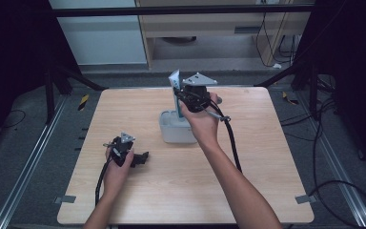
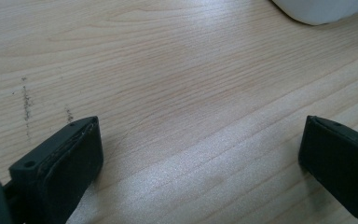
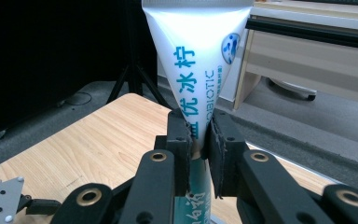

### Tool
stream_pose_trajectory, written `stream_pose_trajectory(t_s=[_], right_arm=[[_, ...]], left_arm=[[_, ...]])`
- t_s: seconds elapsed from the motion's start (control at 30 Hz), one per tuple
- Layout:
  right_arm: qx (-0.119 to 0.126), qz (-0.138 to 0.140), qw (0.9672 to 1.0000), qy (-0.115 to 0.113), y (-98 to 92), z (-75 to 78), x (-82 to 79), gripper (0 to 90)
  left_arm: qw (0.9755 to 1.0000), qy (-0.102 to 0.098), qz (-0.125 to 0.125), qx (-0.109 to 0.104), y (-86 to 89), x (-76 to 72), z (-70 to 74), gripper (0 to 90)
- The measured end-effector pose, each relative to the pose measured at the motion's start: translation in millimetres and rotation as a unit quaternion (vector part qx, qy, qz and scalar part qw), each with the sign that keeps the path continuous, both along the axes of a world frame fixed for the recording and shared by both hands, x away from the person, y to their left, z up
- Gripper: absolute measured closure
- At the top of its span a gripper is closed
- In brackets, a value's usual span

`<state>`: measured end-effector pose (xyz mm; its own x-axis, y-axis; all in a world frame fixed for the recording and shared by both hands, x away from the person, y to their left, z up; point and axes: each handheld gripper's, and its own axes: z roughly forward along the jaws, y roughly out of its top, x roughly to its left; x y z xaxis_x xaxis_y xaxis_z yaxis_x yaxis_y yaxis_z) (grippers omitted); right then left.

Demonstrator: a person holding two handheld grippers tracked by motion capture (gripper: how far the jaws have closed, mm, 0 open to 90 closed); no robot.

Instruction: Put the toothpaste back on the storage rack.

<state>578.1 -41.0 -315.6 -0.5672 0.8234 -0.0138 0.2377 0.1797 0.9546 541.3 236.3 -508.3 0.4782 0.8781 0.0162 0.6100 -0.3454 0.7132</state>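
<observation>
Right gripper (image 3: 199, 140) clamps the upright toothpaste tube (image 3: 196, 56).

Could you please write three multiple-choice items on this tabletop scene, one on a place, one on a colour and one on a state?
1. Where does the white container stand?
A. near the middle of the wooden table
B. on the floor
C. at the table's near left corner

2. What colour is the lettering on the tube?
A. red
B. blue-green
C. yellow

3. How do the jaws of the left gripper stand?
A. shut on the tube
B. shut on the container
C. wide apart with bare wood between them

Answers: 1 A, the high view shows it on the tabletop near the centre, under the right gripper. 2 B, the right gripper view shows blue-green characters on the white tube. 3 C, the left gripper view shows the two jaws far apart over the tabletop.
</observation>
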Motion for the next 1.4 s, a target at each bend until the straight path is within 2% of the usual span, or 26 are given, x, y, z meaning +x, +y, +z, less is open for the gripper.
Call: stream_pose_trajectory(t_s=[0.27,0.47,0.83,1.4], right_arm=[[-0.005,0.000,1.0000,0.007,6.3,-11.0,5.1,79.8],[-0.026,-0.003,0.9996,0.004,10.6,-20.8,7.4,79.7],[-0.025,-0.006,0.9995,0.021,13.8,-43.3,11.3,79.7],[-0.024,-0.011,0.9989,0.038,12.0,-60.3,13.5,79.6]], left_arm=[[1.0000,0.000,0.000,0.000,0.0,0.0,0.0,0.0],[1.0000,0.000,0.000,0.000,0.0,0.0,0.0,0.0],[1.0000,0.001,-0.001,0.002,0.2,0.0,0.1,0.0],[1.0000,0.001,-0.001,0.002,0.2,0.0,0.2,0.0]])
